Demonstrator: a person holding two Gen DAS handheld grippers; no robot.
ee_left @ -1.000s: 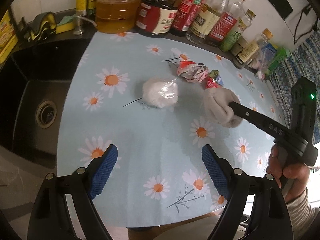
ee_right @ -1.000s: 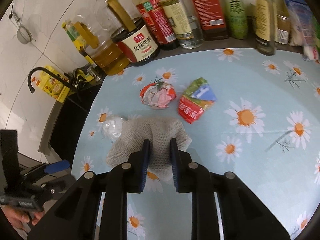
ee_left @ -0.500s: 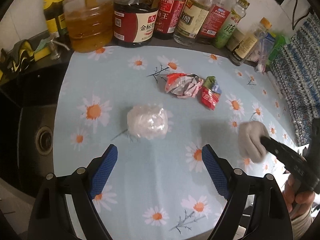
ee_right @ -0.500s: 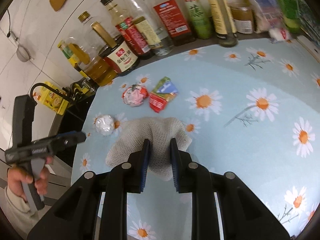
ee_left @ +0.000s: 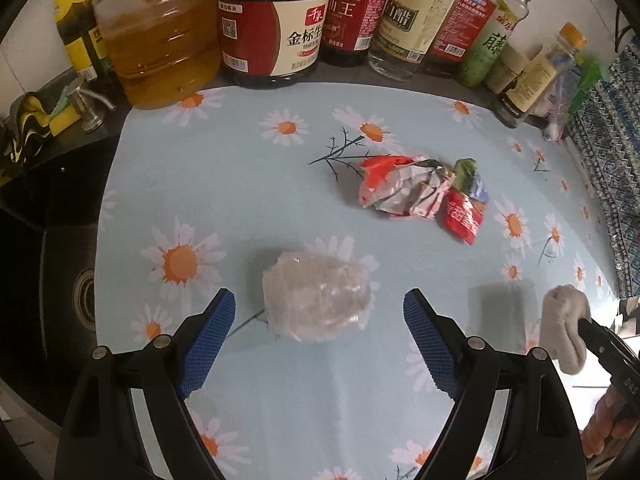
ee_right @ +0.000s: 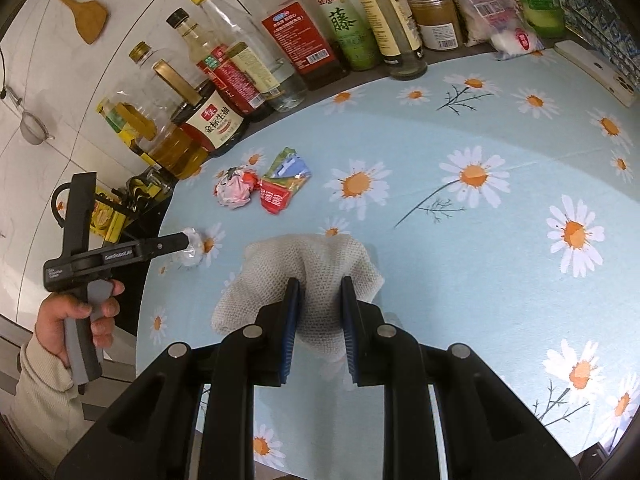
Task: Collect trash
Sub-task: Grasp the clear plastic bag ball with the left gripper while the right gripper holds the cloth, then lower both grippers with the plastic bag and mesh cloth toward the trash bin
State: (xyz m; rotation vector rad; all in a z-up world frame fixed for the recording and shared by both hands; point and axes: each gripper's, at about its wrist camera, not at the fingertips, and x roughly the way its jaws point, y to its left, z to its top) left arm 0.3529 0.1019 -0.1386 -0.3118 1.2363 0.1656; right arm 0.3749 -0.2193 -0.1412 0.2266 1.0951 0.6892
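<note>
My left tongs (ee_left: pixel 318 330), wide, have closed in on the clear plastic wad (ee_left: pixel 316 300), now low-centre between them; right tongs (ee_right: pixel 318 322) grip cloth (ee_right: pixel 308 272). Grasp next.

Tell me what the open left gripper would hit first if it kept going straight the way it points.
Most likely the crumpled clear plastic wad, lying ahead between the left gripper's open jaws; depth is uncertain.

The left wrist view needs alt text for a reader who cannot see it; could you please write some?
Open left tongs hover over a crumpled clear plastic ball on a daisy-print tablecloth. Behind it lie a crumpled wrapper and red sachet, before a row of sauce bottles.
</note>
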